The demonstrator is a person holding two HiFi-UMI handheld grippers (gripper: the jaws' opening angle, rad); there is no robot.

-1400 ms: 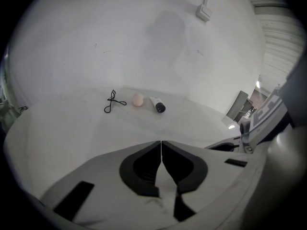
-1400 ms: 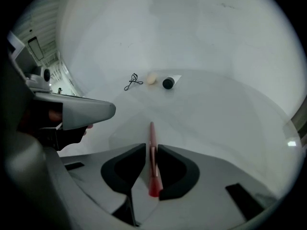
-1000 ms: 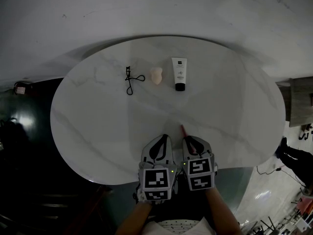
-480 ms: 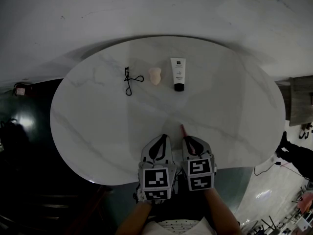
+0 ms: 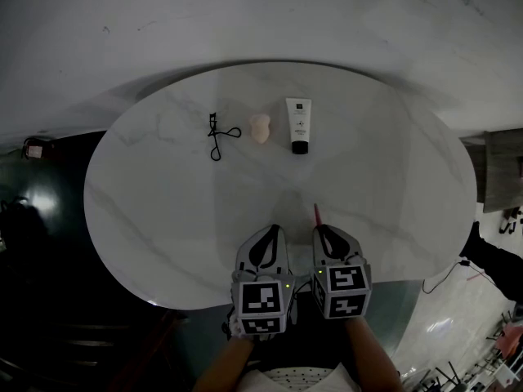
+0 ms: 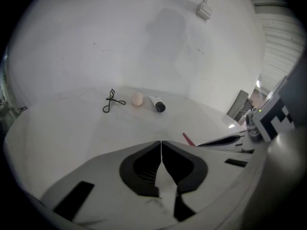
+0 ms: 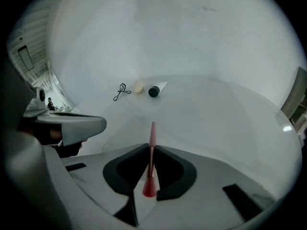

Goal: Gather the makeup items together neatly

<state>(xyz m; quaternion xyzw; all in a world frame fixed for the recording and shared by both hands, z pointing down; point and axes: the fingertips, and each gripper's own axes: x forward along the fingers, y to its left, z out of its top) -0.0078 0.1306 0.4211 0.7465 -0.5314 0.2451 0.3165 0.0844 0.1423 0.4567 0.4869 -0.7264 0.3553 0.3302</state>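
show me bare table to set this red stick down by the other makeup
Right of the tube the table is bare out to its rim; same left of the eyelash curler. The wide strip between that row and the red stick is free too. Crowded only around the sponge, mid-row.

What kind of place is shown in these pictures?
Probably a plain indoor room, perhaps a studio: a round white marble-patterned table stands beside a bare white wall, with a white black-capped cosmetic tube on it.
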